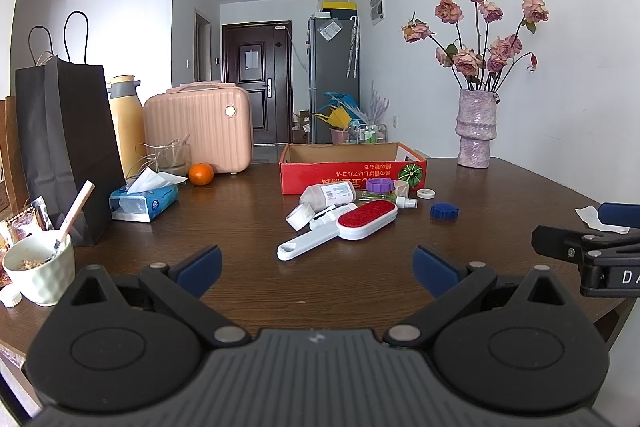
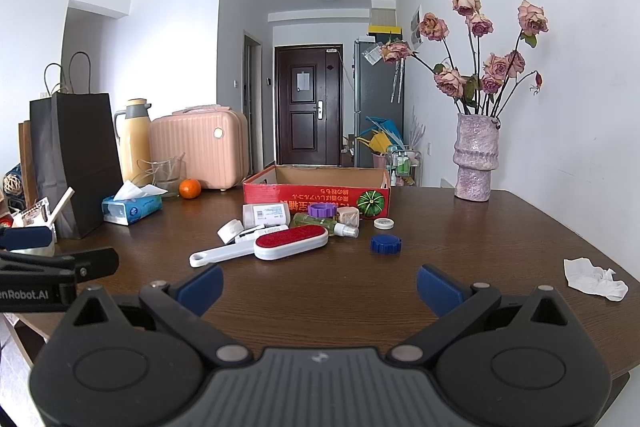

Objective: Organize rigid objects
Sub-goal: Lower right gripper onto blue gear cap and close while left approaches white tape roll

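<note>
Right wrist: bare table (image 2: 460, 239) beside brush (image 2: 280, 243).

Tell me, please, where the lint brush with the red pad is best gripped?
Probably its white handle, from above, fingers across its width: the lint brush lies flat, the handle is narrow and points clear of the bottles.

Dark wooden table (image 2: 460, 235), red cardboard box (image 2: 316, 196), lint brush (image 2: 290, 242), vase (image 2: 475, 159), tissue pack (image 2: 132, 209)
</note>
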Demonstrator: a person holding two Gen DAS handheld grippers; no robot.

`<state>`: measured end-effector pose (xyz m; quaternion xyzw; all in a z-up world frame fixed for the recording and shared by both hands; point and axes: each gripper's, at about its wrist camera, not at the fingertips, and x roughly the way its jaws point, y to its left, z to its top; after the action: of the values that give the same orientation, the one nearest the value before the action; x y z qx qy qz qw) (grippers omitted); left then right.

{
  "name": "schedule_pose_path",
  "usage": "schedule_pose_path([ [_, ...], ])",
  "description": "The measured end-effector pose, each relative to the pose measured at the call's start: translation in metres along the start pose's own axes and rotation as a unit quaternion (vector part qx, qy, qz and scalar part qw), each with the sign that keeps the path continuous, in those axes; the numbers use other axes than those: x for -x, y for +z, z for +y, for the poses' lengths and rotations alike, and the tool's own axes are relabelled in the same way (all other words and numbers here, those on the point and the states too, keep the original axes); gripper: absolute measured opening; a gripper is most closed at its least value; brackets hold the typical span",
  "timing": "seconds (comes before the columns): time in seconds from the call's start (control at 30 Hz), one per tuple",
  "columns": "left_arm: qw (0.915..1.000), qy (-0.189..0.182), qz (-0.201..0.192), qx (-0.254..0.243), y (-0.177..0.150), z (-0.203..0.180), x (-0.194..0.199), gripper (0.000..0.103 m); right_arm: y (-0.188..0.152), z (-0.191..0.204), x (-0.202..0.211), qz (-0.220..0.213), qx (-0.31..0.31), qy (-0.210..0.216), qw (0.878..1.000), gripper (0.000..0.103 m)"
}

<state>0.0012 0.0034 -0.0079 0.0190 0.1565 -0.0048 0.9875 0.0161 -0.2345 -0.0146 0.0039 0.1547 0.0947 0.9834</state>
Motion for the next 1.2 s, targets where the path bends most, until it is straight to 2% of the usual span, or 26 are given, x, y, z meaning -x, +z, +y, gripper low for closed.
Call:
schedule_pose_path([
  [0.17, 1.0, -0.001, 0.0, 0.005, 0.001, -0.001, -0.002, 0.103, -0.002, 0.001, -0.005, 0.001, 0.005, -0.001, 1.0, 0.103],
  [0.5, 0.9998, -0.002, 0.017, 0.011, 0.005, 0.001, -0.032, 0.103, 0.002, 0.001, -0.025, 0.012, 0.005, -0.001, 1.0, 0.103],
  [1.2, 0.9985, 0.005, 0.054, 0.004, 0.022, 0.006, -0.108, 0.103, 0.014, -0.009, -0.102, 0.053, -0.004, 0.006, 0.999, 0.103],
])
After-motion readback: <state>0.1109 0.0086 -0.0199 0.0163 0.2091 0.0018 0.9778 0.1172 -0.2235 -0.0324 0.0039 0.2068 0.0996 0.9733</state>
